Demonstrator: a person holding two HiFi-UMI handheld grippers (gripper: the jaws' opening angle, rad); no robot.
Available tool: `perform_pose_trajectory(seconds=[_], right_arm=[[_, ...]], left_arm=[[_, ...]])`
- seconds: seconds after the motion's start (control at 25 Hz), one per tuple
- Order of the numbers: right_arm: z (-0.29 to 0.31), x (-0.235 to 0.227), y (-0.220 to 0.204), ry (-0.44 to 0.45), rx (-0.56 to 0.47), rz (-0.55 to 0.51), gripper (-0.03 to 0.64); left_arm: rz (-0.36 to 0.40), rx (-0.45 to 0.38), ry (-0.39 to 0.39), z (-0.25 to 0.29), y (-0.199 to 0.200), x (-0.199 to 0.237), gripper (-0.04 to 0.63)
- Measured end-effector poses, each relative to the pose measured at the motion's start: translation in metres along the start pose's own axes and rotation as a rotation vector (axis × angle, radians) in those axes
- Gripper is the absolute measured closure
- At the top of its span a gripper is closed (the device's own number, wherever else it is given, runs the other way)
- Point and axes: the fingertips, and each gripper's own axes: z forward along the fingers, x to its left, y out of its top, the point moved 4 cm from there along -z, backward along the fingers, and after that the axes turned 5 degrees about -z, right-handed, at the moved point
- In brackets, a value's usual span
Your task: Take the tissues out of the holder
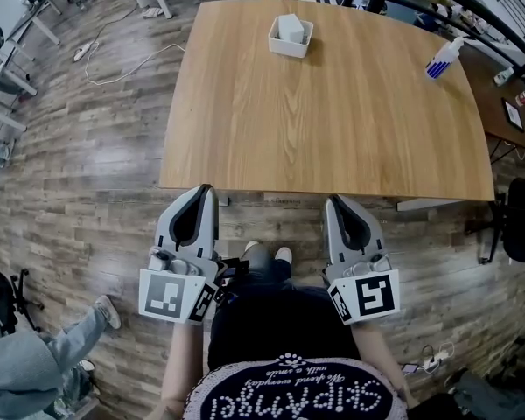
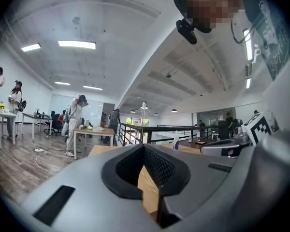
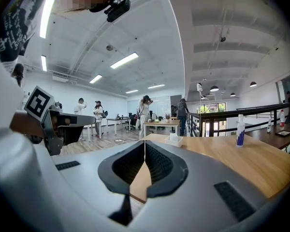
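A white tissue holder [image 1: 290, 36] with white tissues [image 1: 291, 26] standing in it sits on the far side of the wooden table [image 1: 332, 121]. In the right gripper view the holder [image 3: 174, 139] shows small, straight beyond the jaws. My left gripper [image 1: 207, 189] and right gripper [image 1: 332, 199] hover side by side just short of the table's near edge, far from the holder. Both point level toward the table. Each has its jaws shut tip to tip with nothing between them, as the left gripper [image 2: 144, 145] and right gripper [image 3: 145, 142] views show.
A spray bottle [image 1: 444, 58] with a blue label stands near the table's far right corner. A black chair [image 1: 518, 221] is at the right of the table. Cables [image 1: 114, 64] lie on the wood floor at the left. Several people stand at desks in the distance.
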Motion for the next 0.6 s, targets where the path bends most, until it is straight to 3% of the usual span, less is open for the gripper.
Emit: perform_pose_trajectory(seconds=[0.6], right_arm=[[0.068,-0.014,0.018,-0.076,0.012,0.005,0.603]], left_arm=[[-0.023,0.061,-0.078,0.065,0.006,0.036,0.591]])
